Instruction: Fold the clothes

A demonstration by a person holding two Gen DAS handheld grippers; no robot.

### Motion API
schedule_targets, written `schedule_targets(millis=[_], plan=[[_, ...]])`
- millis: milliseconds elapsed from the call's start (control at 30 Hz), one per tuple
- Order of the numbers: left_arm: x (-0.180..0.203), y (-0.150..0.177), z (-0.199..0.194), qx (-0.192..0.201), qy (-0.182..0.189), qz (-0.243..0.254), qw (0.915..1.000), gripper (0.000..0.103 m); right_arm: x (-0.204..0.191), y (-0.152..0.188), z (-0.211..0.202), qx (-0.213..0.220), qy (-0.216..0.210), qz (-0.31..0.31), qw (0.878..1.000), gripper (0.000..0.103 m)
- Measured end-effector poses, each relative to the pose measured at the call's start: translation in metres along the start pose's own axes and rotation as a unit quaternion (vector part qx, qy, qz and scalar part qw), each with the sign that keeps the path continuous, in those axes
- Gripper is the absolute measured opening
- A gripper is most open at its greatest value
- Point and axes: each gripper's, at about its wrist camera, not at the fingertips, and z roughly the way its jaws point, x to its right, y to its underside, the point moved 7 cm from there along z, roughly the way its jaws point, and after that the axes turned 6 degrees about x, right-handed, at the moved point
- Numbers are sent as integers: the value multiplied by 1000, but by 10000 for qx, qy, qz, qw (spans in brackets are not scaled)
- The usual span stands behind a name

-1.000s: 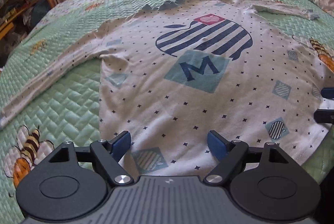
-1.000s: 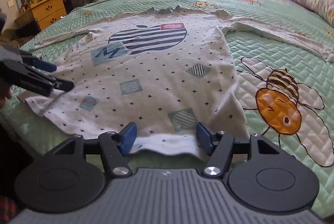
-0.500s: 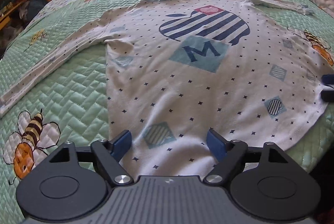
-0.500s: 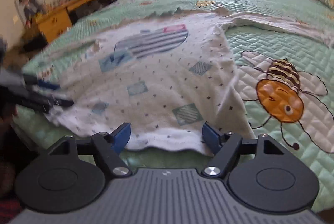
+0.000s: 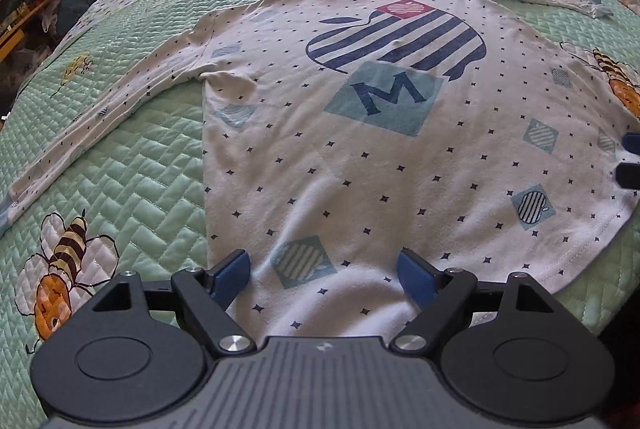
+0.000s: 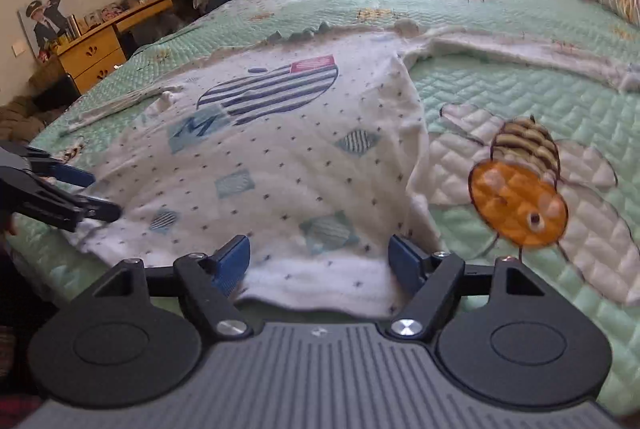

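Since a second ago the right gripper [image 6: 318, 265] has spread its fingers wider over the hem and holds nothing; the left gripper [image 5: 323, 279] has kept wide open and empty. Shirt [image 5: 360, 157] lies flat, front up, on the quilt [image 5: 132, 165], its hem between both sets of fingers. Looks light, limp, prone to bunching; best pinched at the hem corners just outside each finger.
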Motion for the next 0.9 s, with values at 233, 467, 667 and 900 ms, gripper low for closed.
schedule_targets(millis=[233, 467, 667, 900], plan=[[0, -1, 1, -51, -13, -35, 10000, 86, -19, -25, -3, 493, -228, -133, 9984, 79], [0, -5, 0, -120, -6, -34, 9999, 86, -14, 0, 3, -45, -242, 64, 9997, 81], [3, -16, -11, -48, 11, -83, 10000, 78, -19, -42, -9, 548, -474, 177, 9972, 81], [23, -28, -14, 11, 1714, -1196, 9779, 87, 23, -8, 22, -1, -1064, 1892, 9762, 73]])
